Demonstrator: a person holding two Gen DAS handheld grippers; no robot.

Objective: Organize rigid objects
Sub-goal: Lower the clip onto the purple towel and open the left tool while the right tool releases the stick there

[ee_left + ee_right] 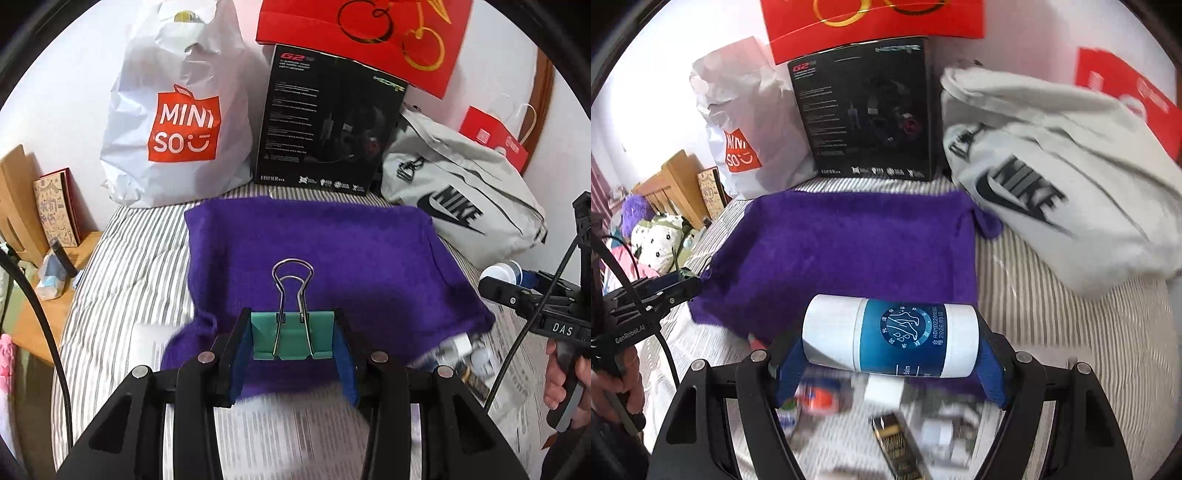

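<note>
My left gripper (pixel 293 341) is shut on a green binder clip (pixel 293 338) with steel wire handles, held above the near edge of a purple cloth (pixel 332 251). My right gripper (pixel 886 341) is shut on a white and blue cylinder bottle (pixel 890 338), held sideways above the near edge of the same purple cloth (pixel 849 243). Small items lie blurred below it: an orange-capped bottle (pixel 816 400), a white block (pixel 884 391), and a dark gold box (pixel 897 443). The right gripper also shows at the right of the left wrist view (pixel 532 299).
The cloth lies on a striped bed (pixel 129 258). Behind it stand a white Miniso bag (pixel 177 122), a black headset box (pixel 325 125), a red gift bag (pixel 369 33) and a grey Nike bag (pixel 454 203). A wooden bedside stand (pixel 33 302) is left.
</note>
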